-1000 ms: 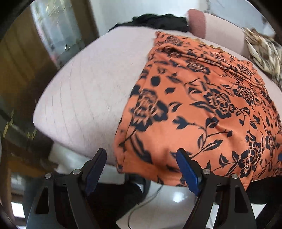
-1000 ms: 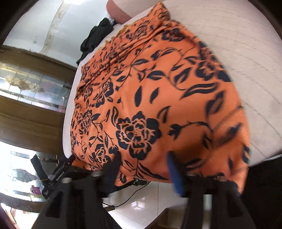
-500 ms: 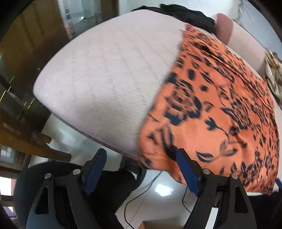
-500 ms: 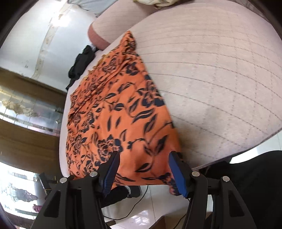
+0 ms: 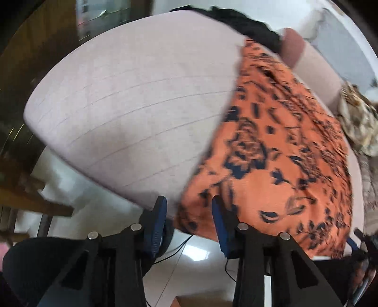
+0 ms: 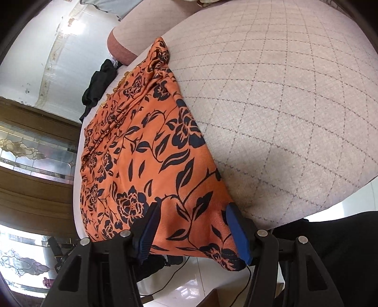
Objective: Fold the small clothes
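An orange garment with a dark floral print lies flat on a pale quilted cushion, its near hem hanging over the front edge. My left gripper is open, its blue pads on either side of the garment's near left corner. In the right wrist view the same garment runs away from me. My right gripper is open, its pads straddling the near right corner of the hem. Neither gripper pinches the cloth.
A black garment lies at the cushion's far end, also in the right wrist view. A beige patterned cloth sits at the right. A bolster lies behind. Wooden cabinet and white tiled floor with cables below.
Both grippers have swung outward from the middle of the hem to the garment's near corners. The left jaws have narrowed. The garment has not moved.
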`<state>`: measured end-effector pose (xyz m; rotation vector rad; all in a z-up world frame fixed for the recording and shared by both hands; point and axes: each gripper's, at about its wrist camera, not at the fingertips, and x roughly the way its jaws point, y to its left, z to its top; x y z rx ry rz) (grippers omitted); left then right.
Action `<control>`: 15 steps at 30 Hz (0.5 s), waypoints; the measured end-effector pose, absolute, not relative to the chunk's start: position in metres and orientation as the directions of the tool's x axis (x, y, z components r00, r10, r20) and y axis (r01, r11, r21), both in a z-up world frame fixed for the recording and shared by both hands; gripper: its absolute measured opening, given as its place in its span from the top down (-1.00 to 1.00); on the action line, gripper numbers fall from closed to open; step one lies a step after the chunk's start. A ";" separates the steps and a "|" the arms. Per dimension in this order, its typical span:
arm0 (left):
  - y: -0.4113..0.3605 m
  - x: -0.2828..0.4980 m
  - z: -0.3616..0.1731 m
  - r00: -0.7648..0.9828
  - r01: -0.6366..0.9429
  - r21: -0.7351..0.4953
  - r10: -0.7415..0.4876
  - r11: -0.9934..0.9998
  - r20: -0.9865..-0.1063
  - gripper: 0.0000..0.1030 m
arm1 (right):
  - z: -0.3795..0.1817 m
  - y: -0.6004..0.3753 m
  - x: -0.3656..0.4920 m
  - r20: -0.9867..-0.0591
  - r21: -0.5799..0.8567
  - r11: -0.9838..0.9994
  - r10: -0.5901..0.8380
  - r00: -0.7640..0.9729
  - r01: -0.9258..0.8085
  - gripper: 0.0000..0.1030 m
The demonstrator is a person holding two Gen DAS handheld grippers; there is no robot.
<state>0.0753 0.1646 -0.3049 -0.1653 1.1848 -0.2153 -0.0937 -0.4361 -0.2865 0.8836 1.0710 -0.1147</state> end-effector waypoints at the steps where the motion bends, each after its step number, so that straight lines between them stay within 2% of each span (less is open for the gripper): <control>1: 0.162 0.075 -0.302 0.360 0.090 -0.246 -0.262 0.965 -0.895 0.13 | -0.286 -0.437 -0.095 -0.801 0.570 0.662 0.317 0.508 0.486 -0.21; 3: 0.161 0.077 -0.304 0.340 0.093 -0.291 -0.305 0.952 -0.890 -0.13 | -0.285 -0.440 -0.096 -0.804 0.566 0.661 0.310 0.507 0.493 -0.21; 8: 0.147 0.077 -0.315 0.318 0.126 -0.300 -0.325 0.946 -0.891 -0.11 | -0.291 -0.445 -0.101 -0.819 0.549 0.655 0.299 0.489 0.519 -0.21; 10: 0.147 0.075 -0.316 0.329 0.135 -0.279 -0.308 0.951 -0.893 0.08 | -0.294 -0.447 -0.103 -0.821 0.548 0.651 0.297 0.488 0.525 -0.21; 12: 0.150 0.075 -0.316 0.331 0.134 -0.274 -0.304 0.952 -0.893 0.42 | -0.296 -0.446 -0.104 -0.821 0.548 0.651 0.297 0.488 0.525 -0.21; 14: 0.158 0.075 -0.313 0.322 0.127 -0.321 -0.345 0.939 -0.882 0.62 | -0.297 -0.443 -0.103 -0.829 0.534 0.664 0.291 0.476 0.524 -0.21; 15: 0.159 0.076 -0.312 0.318 0.125 -0.340 -0.362 0.932 -0.876 0.64 | -0.297 -0.440 -0.102 -0.837 0.521 0.676 0.287 0.465 0.521 -0.21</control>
